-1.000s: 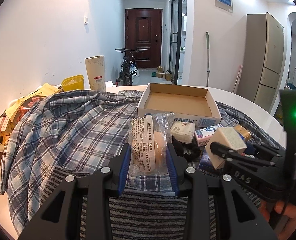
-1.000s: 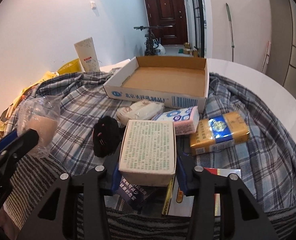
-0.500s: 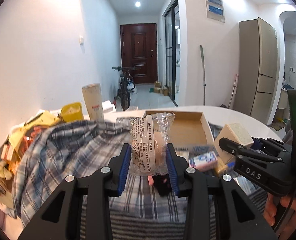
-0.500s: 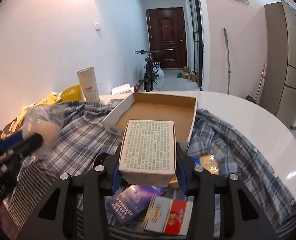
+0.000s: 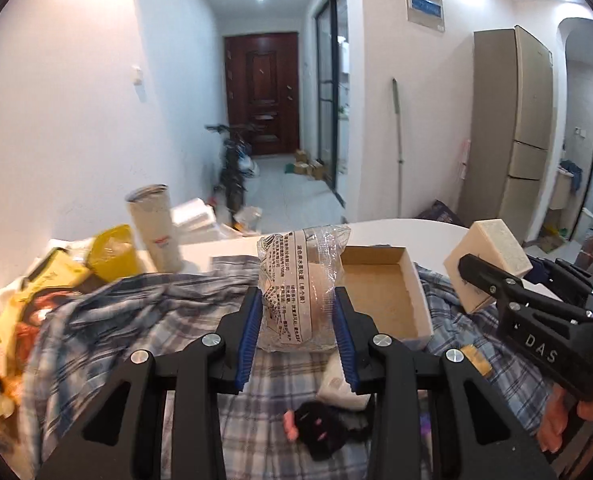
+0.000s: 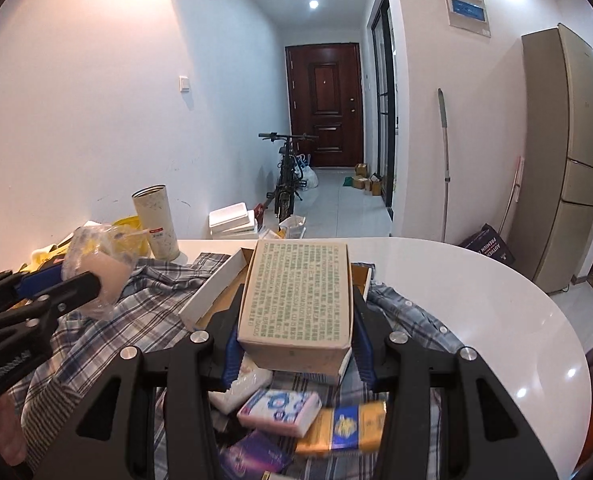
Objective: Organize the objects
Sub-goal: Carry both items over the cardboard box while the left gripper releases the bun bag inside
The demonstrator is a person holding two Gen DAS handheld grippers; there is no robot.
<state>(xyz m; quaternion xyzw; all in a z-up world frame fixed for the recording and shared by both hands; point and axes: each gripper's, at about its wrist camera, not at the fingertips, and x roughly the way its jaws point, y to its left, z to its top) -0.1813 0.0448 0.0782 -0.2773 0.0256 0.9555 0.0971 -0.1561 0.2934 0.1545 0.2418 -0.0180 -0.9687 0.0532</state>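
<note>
My left gripper (image 5: 298, 322) is shut on a clear plastic packet (image 5: 298, 288) with printed text and a beige thing inside, held above the plaid cloth. It also shows at the left of the right wrist view (image 6: 96, 280). My right gripper (image 6: 294, 342) is shut on a beige printed box (image 6: 296, 292), held above the near edge of the open cardboard tray (image 6: 210, 294). The box and right gripper show in the left wrist view (image 5: 486, 258). The tray (image 5: 412, 286) lies just beyond both grippers and holds nothing that I can see.
A plaid cloth (image 5: 136, 312) covers the white round table (image 6: 476, 300). Below the grippers lie a pink-blue pack (image 6: 280, 406), a yellow-blue pack (image 6: 342, 426), a white packet (image 5: 342, 390) and a black furry item (image 5: 320, 430). A tall paper tube (image 6: 156, 222) and yellow clutter (image 5: 112, 254) stand at the left.
Both grippers have lifted their loads off the table and moved forward toward the tray. The loose items now lie below the fingers.
</note>
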